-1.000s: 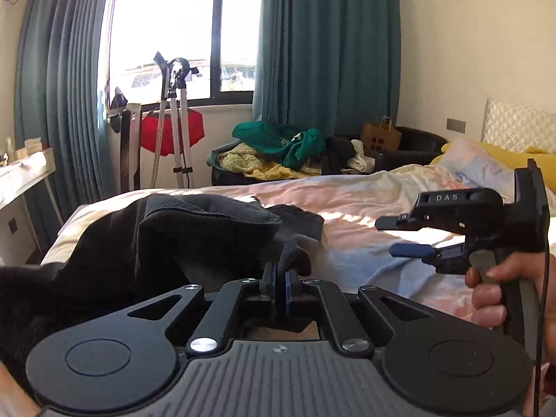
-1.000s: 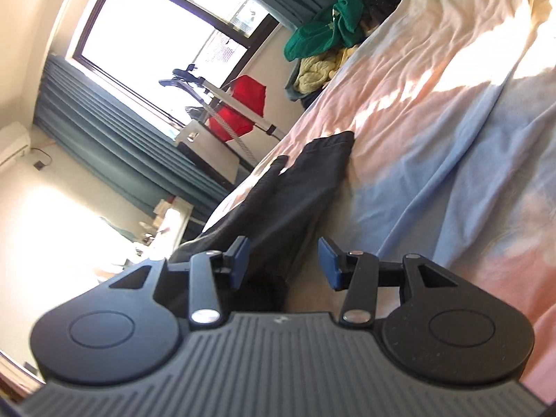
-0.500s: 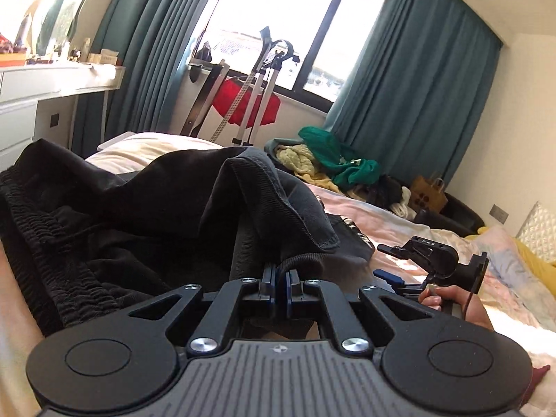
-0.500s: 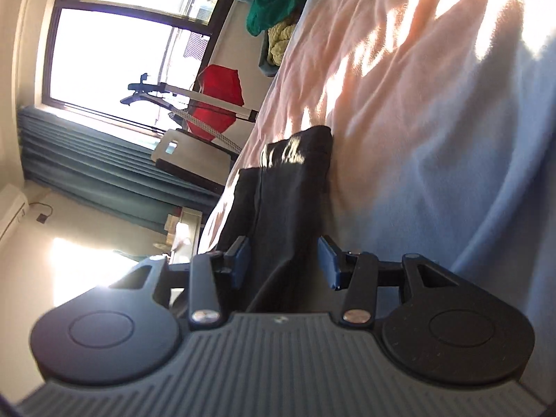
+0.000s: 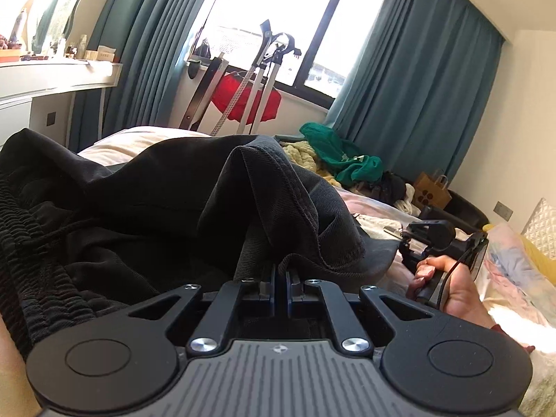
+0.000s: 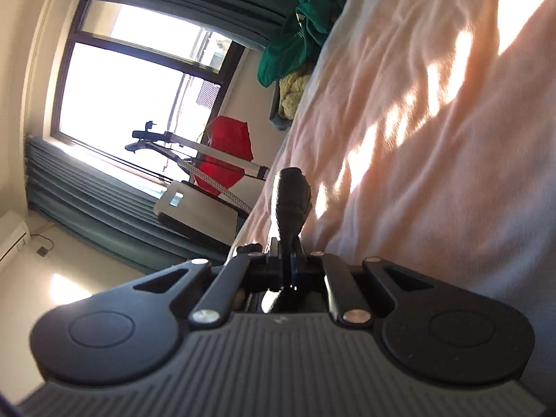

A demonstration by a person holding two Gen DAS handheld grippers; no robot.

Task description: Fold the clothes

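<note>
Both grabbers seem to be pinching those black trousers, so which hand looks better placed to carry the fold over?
Probably the left gripper: it is shut on a raised hem of the black trousers, with loose cloth draped ahead. The right gripper pinches only a narrow bunch.

A home bedroom: rumpled bed [image 6: 434, 139], teal curtains [image 5: 417, 80], laundry pile [image 5: 333, 156].
</note>
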